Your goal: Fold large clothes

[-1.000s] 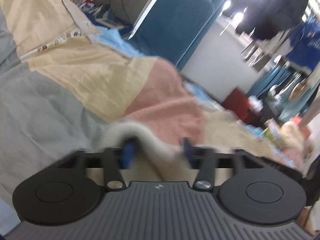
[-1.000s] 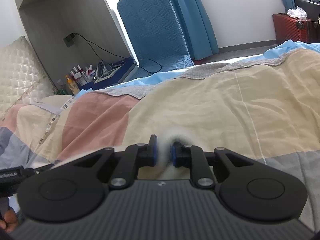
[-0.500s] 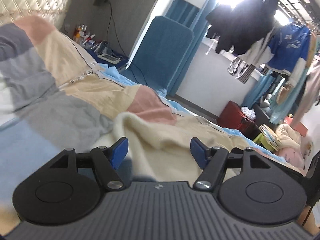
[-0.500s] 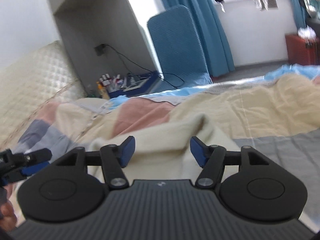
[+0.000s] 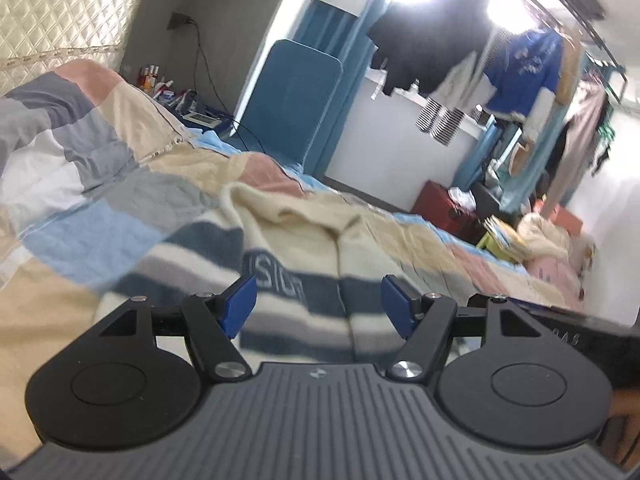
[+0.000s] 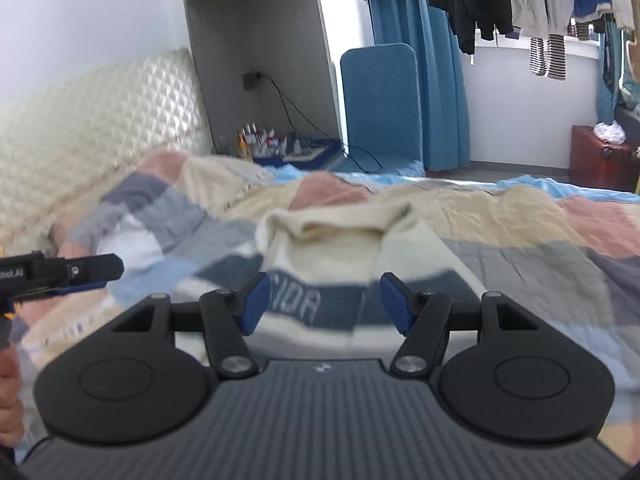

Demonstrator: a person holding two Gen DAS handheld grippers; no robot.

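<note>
A cream sweater with navy and grey stripes and white lettering (image 5: pixel 296 264) lies on the patchwork bed; it also shows in the right wrist view (image 6: pixel 332 264), with its cream end folded over at the far side. My left gripper (image 5: pixel 316 304) is open and empty, held above the near part of the sweater. My right gripper (image 6: pixel 322 300) is open and empty, also above the striped part. The left gripper's side (image 6: pixel 60 272) shows at the left edge of the right wrist view.
The patchwork quilt (image 5: pixel 100 184) covers the bed. A padded headboard (image 6: pixel 100 112) is at the left. A blue chair (image 6: pixel 380 100), a bedside shelf with bottles (image 6: pixel 260 140), a red suitcase (image 6: pixel 600 156) and hanging clothes (image 5: pixel 500 64) stand beyond the bed.
Both grippers were shut on cream cloth one second ago. They opened, let the sweater drop onto the bed, and have pulled back and up from it.
</note>
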